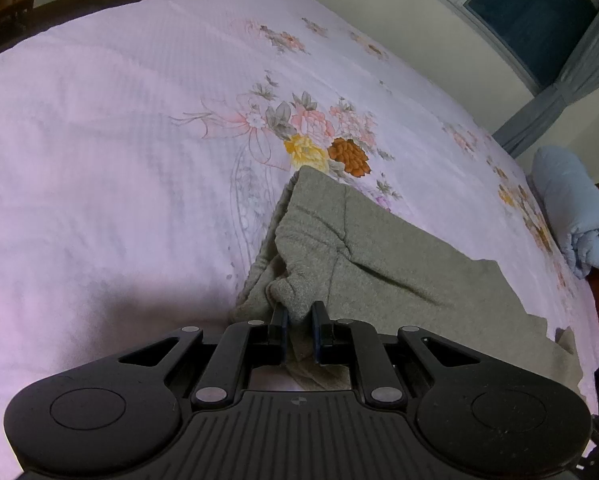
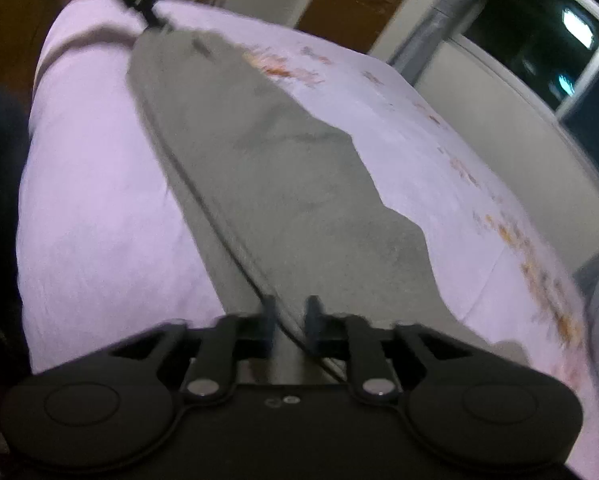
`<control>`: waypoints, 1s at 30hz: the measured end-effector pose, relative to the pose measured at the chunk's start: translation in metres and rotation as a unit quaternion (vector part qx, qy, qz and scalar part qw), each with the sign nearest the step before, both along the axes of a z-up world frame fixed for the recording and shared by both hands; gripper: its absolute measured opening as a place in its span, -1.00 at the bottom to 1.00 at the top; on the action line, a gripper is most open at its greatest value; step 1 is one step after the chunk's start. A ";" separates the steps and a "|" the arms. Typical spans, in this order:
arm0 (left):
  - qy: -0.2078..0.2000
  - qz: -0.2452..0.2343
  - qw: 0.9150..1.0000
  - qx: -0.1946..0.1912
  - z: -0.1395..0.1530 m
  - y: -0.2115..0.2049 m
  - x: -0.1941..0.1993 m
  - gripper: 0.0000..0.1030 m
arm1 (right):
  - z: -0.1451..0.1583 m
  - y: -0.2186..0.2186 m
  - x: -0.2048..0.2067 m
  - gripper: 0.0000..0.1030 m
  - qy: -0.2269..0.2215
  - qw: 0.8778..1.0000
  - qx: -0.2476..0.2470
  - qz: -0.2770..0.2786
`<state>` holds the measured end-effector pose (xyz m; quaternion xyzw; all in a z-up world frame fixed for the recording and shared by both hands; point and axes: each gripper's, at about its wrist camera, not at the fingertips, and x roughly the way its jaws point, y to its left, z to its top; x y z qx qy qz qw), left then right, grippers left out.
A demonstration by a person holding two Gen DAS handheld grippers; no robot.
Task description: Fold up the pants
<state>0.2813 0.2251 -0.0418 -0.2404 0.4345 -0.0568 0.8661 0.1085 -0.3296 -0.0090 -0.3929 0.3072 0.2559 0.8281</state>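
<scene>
With the grey pants [image 1: 379, 264] stretched along the bed [image 1: 99, 160], the left tongs [image 1: 299, 322] pinch a bunched corner and the right tongs [image 2: 290, 316], barely parted, straddle the other end's edge; both should lift evenly, keeping the cloth taut.

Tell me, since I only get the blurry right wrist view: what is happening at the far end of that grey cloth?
Observer: The left tongs are shut on a bunched fold of the grey knitted pants.
Operator: And the bluish blur on the right?
Observer: A pale blue rolled quilt at the edge of the pink flowered bedspread.
Operator: What is that orange smear?
Observer: A printed orange bloom, just beyond the pants' corner.
</scene>
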 end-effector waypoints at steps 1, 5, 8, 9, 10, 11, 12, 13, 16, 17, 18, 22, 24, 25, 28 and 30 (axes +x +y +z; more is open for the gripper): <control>0.000 0.000 1.000 -0.001 0.000 0.000 0.001 -0.76 | -0.003 0.000 0.000 -0.79 -0.002 1.000 -0.010 0.005; 0.004 0.001 1.000 -0.003 -0.002 0.000 0.002 -0.76 | -0.018 0.003 0.006 -0.77 -0.027 0.998 -0.054 0.013; 0.005 0.001 1.000 -0.003 -0.003 -0.001 0.003 -0.76 | -0.027 0.010 0.008 -0.74 -0.032 0.995 -0.088 0.036; 0.005 0.002 1.000 -0.003 -0.002 -0.001 0.003 -0.76 | -0.030 0.012 0.007 -0.73 -0.040 0.994 -0.096 0.040; 0.006 0.003 1.000 -0.004 -0.003 0.000 0.003 -0.76 | -0.035 0.015 0.004 -0.71 -0.060 0.990 -0.117 0.049; 0.006 0.003 1.000 -0.005 -0.003 0.000 0.003 -0.76 | -0.042 0.019 0.000 -0.63 -0.087 0.984 -0.143 0.058; 0.006 0.005 1.000 -0.007 -0.004 0.000 0.003 -0.76 | -0.050 0.024 -0.006 -0.56 -0.116 0.975 -0.173 0.071; 0.006 0.005 1.000 -0.007 -0.004 0.001 0.003 -0.76 | -0.054 0.026 -0.013 -0.56 -0.132 0.970 -0.189 0.080; 0.006 0.007 1.000 -0.009 -0.005 0.000 0.003 -0.76 | -0.062 0.035 -0.021 -0.64 -0.146 0.965 -0.201 0.082; 0.007 0.007 1.000 -0.010 -0.006 0.001 0.002 -0.76 | -0.063 0.037 -0.023 -0.70 -0.144 0.967 -0.195 0.081; 0.008 0.008 1.000 -0.011 -0.006 0.001 0.002 -0.76 | -0.064 0.037 -0.023 -0.71 -0.147 0.967 -0.192 0.082; 0.008 0.009 1.000 -0.013 -0.006 0.002 0.003 -0.76 | -0.066 0.037 -0.012 -0.72 -0.154 0.968 -0.192 0.049; 0.004 0.007 1.000 -0.014 -0.005 0.002 0.003 -0.76 | -0.059 0.036 -0.003 -1.00 -0.139 0.974 -0.176 0.022; 0.001 0.005 1.000 -0.011 -0.003 0.002 0.002 -0.76 | -0.052 0.035 -0.002 -1.00 -0.128 0.978 -0.163 0.010; -0.020 0.007 1.000 -0.005 0.002 0.001 -0.001 -0.76 | -0.025 0.036 -0.009 -1.00 -0.123 0.981 -0.149 0.004; -0.026 0.011 1.000 -0.003 0.002 0.000 -0.001 -0.77 | -0.018 0.036 -0.016 -1.00 -0.118 0.981 -0.156 0.009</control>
